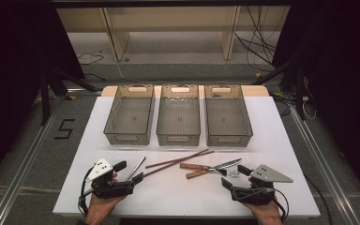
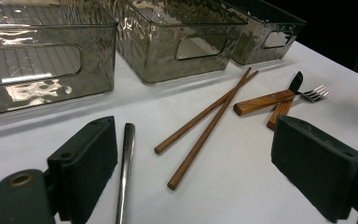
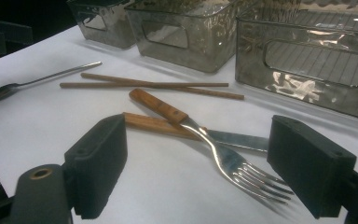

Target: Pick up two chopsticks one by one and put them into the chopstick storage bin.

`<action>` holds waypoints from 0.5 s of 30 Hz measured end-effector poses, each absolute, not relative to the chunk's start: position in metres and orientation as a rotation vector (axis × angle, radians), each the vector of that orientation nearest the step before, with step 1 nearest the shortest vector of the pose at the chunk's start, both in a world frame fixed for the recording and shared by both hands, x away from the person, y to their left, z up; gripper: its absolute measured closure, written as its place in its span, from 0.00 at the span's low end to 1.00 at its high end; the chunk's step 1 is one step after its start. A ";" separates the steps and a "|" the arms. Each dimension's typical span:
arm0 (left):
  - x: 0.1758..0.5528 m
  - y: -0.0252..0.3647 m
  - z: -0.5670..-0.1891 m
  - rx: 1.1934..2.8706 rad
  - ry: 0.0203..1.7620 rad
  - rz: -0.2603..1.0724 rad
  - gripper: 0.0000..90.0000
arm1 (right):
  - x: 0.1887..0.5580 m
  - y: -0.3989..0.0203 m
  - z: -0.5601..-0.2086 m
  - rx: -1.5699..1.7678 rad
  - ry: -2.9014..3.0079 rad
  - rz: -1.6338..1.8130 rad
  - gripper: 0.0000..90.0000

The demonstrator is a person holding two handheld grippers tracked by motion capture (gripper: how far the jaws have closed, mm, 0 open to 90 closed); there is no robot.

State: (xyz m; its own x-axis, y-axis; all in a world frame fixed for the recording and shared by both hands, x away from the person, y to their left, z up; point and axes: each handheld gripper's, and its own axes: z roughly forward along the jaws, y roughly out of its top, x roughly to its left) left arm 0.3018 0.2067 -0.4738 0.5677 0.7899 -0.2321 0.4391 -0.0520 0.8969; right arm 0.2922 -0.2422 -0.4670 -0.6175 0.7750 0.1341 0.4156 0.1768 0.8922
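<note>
Lying btwn open right jaws: fork (image 3: 223, 161); spoon (image 2: 125, 168) beside left jaws.

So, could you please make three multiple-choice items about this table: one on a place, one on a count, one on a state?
1. Where does the fork lie?
A. across the knife
B. inside a bin
C. under the chopsticks

2. How many bins stand at the far side of the table?
A. two
B. three
C. four

3. How stand the jaws of the right gripper?
A. shut on the fork
B. shut on nothing
C. open

Key:
1 A, in the right gripper view the fork's wooden handle crosses over the knife's.
2 B, the high view shows three grey see-through bins in a row.
3 C, its two jaws stand wide apart, with the fork's tines lying between them untouched.
</note>
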 end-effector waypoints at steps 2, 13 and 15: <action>0.302 0.207 -0.474 1.684 1.037 0.392 0.15 | 0.292 -0.242 -0.467 1.128 2.109 1.421 0.23; 0.302 0.207 -0.474 1.683 1.041 0.392 0.16 | 0.293 -0.242 -0.467 1.129 2.119 1.418 0.24; 0.302 0.207 -0.474 1.684 1.041 0.391 0.16 | 0.293 -0.241 -0.466 1.120 2.124 1.418 0.25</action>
